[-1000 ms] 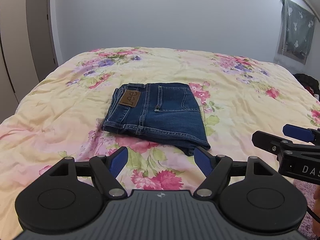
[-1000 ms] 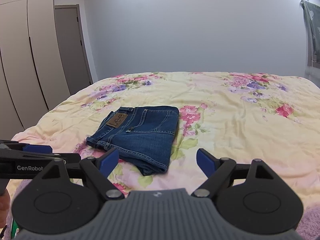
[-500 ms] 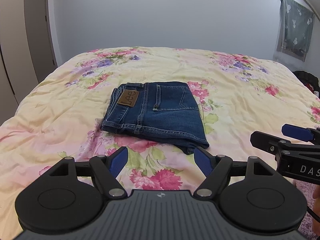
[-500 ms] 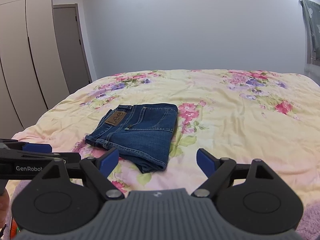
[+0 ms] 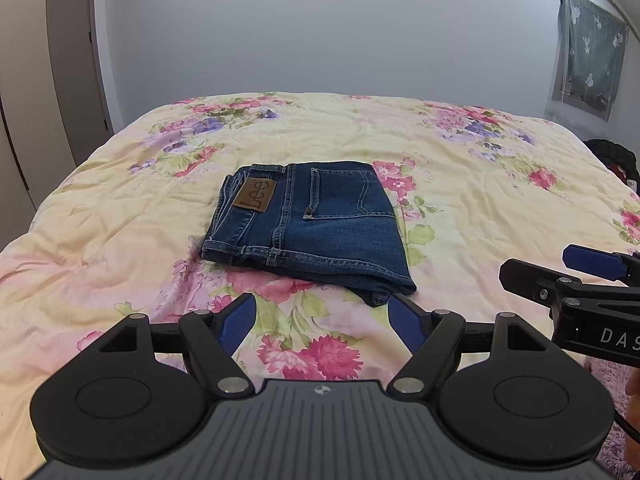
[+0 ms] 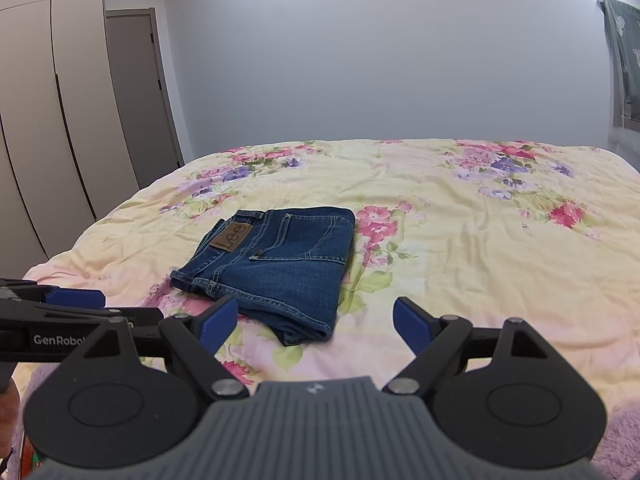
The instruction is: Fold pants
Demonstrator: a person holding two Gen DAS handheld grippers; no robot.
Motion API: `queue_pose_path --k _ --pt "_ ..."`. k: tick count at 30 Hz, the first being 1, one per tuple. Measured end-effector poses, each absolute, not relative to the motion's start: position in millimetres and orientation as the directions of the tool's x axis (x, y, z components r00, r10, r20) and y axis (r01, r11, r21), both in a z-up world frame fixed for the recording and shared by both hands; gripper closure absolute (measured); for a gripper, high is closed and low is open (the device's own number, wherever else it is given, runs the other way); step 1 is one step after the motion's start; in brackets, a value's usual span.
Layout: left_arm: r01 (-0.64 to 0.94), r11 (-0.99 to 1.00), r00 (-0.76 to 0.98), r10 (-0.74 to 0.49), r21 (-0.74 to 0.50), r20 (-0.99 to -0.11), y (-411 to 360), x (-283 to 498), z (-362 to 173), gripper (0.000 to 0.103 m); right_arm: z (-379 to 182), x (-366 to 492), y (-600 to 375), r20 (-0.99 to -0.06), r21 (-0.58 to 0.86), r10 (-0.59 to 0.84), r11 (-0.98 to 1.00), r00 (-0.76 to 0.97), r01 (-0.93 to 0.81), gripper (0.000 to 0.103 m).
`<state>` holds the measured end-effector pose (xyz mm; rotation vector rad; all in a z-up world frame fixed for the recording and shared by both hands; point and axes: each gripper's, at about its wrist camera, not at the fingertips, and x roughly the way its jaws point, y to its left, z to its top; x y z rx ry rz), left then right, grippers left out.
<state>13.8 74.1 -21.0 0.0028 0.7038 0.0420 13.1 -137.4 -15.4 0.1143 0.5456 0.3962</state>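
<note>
a floral quilt (image 5: 460, 168) covers the bed, and the pants (image 5: 316, 220) lie folded into a compact square near its middle, leather label (image 5: 255, 195) facing up. the left gripper (image 5: 322, 318) and right gripper (image 6: 316, 320) hover just short of the pants, both spread wide and holding nothing.

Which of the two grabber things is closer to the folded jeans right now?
Roughly equal, the left perhaps slightly nearer. The left gripper hovers open before the jeans' near edge. The right gripper, also open, hovers beside their near right corner. Neither touches them.
</note>
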Motion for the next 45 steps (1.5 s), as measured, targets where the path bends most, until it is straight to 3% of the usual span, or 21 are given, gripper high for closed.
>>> queue_pose_path --k 45 --pt "-0.032 0.999 0.781 0.049 0.038 -0.623 67.6 9.0 -14.0 0.015 -14.4 8.4 -143.8 -0.484 0.224 0.387 0.922 0.785 -0.317 0.022"
